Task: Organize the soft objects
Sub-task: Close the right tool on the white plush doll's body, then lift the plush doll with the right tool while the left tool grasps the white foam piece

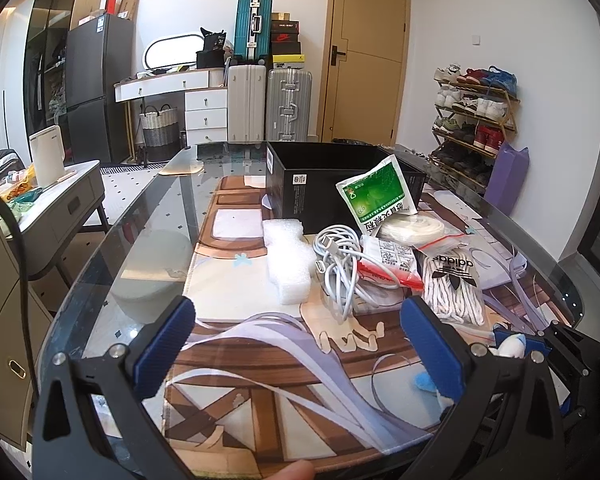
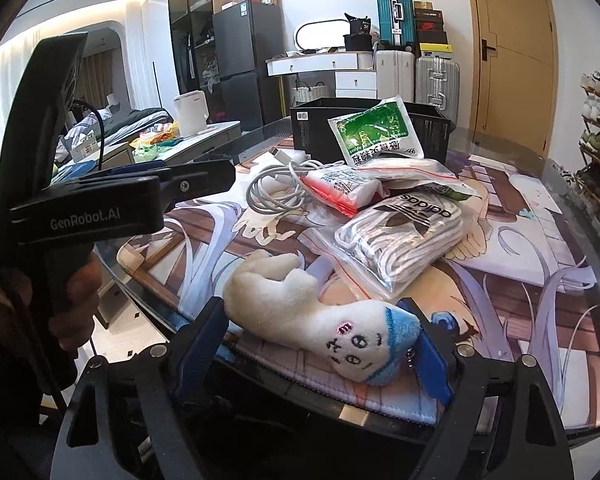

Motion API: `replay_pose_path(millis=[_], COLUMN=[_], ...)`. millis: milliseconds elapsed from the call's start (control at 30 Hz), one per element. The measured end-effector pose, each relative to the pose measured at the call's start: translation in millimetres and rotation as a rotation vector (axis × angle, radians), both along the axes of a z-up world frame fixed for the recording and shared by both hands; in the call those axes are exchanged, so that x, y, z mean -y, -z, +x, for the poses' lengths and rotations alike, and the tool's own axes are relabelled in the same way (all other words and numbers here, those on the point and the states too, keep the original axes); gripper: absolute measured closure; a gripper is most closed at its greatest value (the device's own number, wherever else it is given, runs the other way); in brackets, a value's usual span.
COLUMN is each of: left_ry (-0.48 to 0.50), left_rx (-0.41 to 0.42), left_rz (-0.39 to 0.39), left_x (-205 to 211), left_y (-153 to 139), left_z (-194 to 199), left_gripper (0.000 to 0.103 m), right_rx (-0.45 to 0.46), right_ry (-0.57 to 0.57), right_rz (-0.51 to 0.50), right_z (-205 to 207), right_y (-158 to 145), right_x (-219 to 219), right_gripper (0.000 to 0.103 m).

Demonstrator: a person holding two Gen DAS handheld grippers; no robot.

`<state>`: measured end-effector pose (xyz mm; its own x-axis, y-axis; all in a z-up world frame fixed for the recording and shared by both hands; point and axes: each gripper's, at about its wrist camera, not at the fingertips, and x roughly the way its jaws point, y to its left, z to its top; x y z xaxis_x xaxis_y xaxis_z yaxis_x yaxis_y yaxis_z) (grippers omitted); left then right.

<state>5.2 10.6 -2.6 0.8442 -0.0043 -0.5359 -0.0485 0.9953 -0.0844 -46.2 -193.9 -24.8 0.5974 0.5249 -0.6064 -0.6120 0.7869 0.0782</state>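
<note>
White plush toy (image 2: 320, 320) lies between right tool's (image 2: 320, 344) jaws, seemingly ungripped.

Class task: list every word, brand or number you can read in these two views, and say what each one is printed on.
"adidas": on the clear bag of white laces.
"GenRobot.AI": on the left gripper, in the right wrist view.
"666": on the green and white packet; its Chinese characters are upside down, unreadable.
Labels on the black box: too small.

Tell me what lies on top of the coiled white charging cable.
A white packet with a red edge overlaps the right side of the coiled white charging cable. The green and white sachet sits further back, leaning on the black box. The cable's covered part is hidden.
</note>
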Motion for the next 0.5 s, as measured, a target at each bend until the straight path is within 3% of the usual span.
replay_pose_path(millis=[500], left_ry=[0.004], left_rx=[-0.026], left_rz=[0.005], left_x=[2], left_y=[2], left_z=[6], left_gripper=[0.0], right_rx=[0.042], right_ry=[-0.004], right_rz=[0.059], right_z=[-9], right_y=[-15], right_x=[20], right_gripper=[0.018])
